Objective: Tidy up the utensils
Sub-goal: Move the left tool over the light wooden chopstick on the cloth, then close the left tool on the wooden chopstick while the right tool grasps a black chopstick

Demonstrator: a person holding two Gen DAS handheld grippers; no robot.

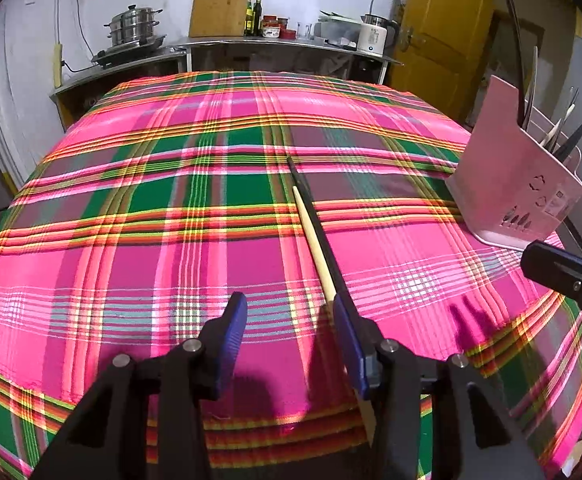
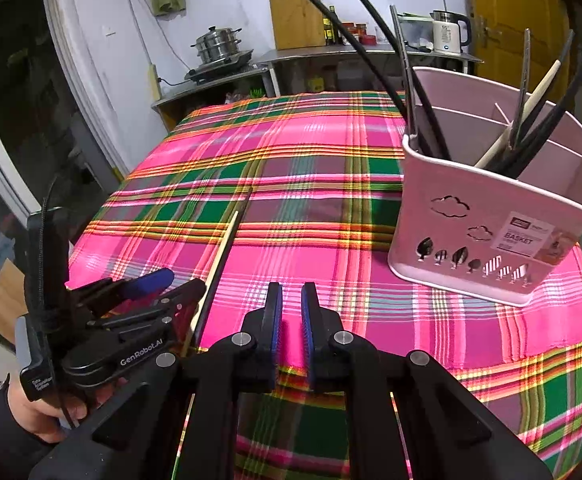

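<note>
Chopsticks, two left on the cloth: a pale wooden chopstick [image 1: 315,246] and a black chopstick [image 1: 318,236] lie side by side, touching or nearly so, long axes parallel and running away from me across the plaid tablecloth [image 1: 131,208]. Their near ends pass just beside the right-hand pad of my left gripper [image 1: 291,330], outside the gap, not between the pads; whether that pad touches them I cannot tell. My left jaws stand at a middling width and hold nothing. My right gripper [image 2: 291,320] hovers to the right of the pair, its jaws narrow with only a slim gap, empty. The left one is plainly nearer. I judge that the coming pick-up needs it shifted sideways towards the sticks, so the pads straddle both shafts across their long axis. Farther right stands the pink utensil basket [image 2: 487,216], already holding other chopsticks upright in its compartments.
</note>
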